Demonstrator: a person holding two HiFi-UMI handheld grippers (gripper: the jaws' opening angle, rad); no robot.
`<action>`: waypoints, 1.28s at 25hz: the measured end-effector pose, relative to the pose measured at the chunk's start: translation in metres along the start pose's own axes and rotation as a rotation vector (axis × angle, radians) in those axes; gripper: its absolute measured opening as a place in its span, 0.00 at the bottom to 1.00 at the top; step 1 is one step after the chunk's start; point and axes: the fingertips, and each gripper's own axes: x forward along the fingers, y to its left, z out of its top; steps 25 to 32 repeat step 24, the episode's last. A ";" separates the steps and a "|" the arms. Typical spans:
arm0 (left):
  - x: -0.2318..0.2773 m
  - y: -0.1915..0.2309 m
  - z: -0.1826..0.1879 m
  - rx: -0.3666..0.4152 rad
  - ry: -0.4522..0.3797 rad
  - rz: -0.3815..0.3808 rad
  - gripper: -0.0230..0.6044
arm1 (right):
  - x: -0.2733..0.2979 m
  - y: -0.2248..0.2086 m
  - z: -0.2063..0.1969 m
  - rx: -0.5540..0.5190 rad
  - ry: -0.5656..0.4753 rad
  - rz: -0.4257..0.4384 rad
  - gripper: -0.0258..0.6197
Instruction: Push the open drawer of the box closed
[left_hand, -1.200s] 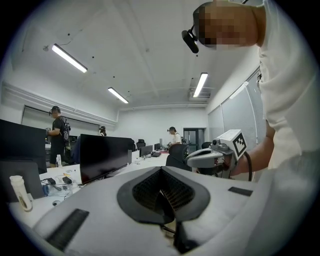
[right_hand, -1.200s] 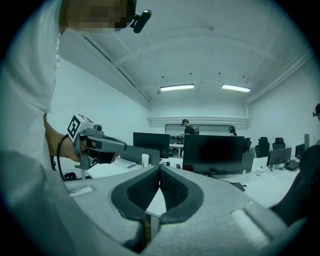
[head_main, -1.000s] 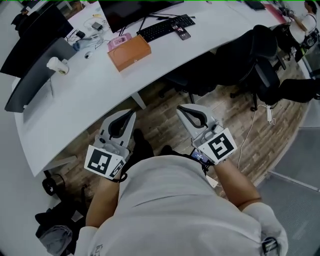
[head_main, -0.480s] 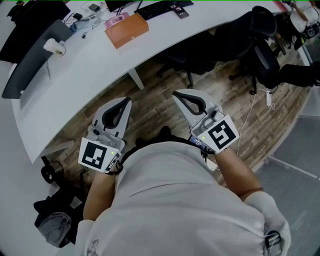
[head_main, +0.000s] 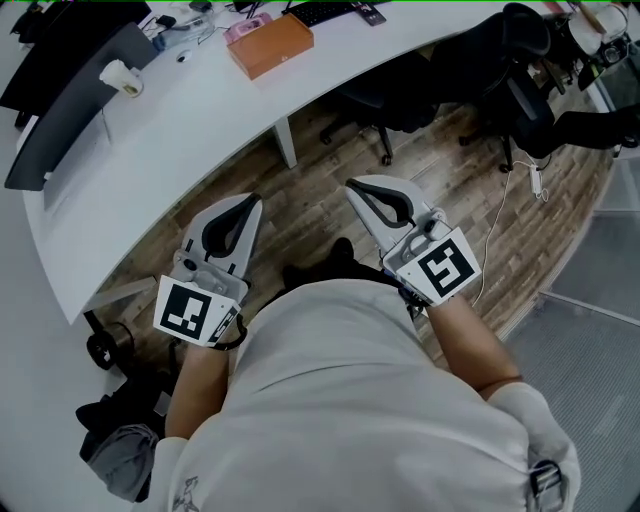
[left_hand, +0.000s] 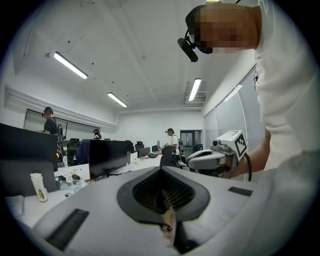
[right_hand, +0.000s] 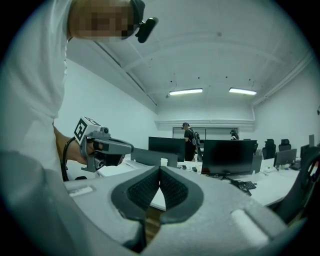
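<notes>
Far ahead of the left gripper (head_main: 245, 203) and right gripper (head_main: 358, 188), both closed on nothing, an orange-brown rectangular box (head_main: 270, 45) sits on the curved white worktop (head_main: 180, 130), its drawer too small to judge.

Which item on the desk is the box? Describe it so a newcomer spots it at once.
Start at the long curved white desk across the top of the head view. Near its far edge, just left of the black keyboard, lies the orange-brown rectangular box. It is the only orange-brown block there, and bigger than the small pink item beside it.
</notes>
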 end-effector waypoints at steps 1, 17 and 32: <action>-0.011 0.002 -0.001 -0.002 -0.002 0.001 0.03 | 0.003 0.010 0.002 0.003 -0.007 -0.004 0.04; -0.108 0.016 0.011 0.002 -0.064 -0.004 0.03 | 0.027 0.109 0.024 -0.054 -0.048 -0.009 0.04; -0.134 0.017 0.018 0.000 -0.095 0.004 0.03 | 0.028 0.133 0.034 -0.076 -0.051 -0.004 0.04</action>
